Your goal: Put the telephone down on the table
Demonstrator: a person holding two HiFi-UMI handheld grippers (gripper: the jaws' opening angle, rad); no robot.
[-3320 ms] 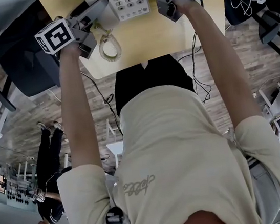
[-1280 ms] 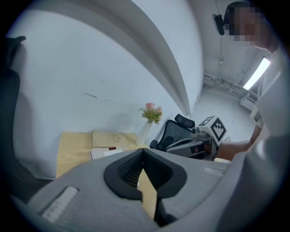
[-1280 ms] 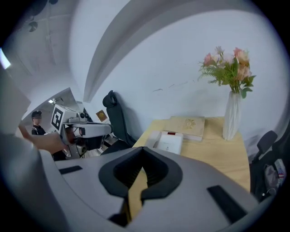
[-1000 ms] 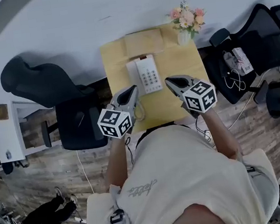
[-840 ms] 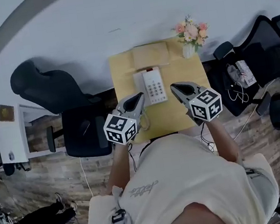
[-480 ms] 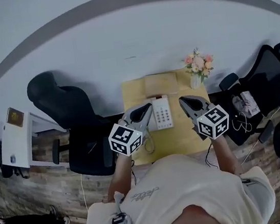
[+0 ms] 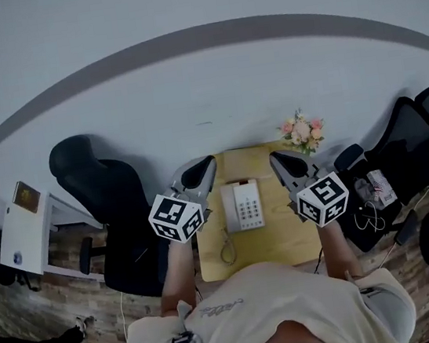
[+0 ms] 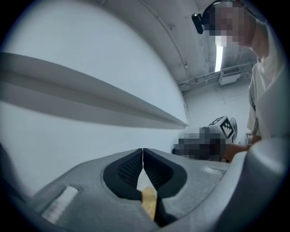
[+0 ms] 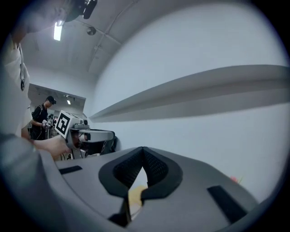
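Grey jaws of the left gripper [image 8: 142, 152] meet tip to tip with nothing between them. The right gripper [image 9: 143, 149] is likewise closed and empty. Both are held level above the worktop [image 7: 269, 250], one on each side of the telephone [image 7: 242, 205] and clear of it. The telephone lies flat on the wooden worktop, its coiled cord [image 7: 226, 248] trailing toward the person. Flowers [image 7: 301, 131] stand at the far right corner, and a black chair [image 7: 96, 175] sits to the left.

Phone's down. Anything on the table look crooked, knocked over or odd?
Nothing stands out. The telephone lies flat and square on the table, its coiled cord trailing toward the front edge. The flower vase stands upright at the back corner. Left gripper and right gripper are shut, empty, clear of it.
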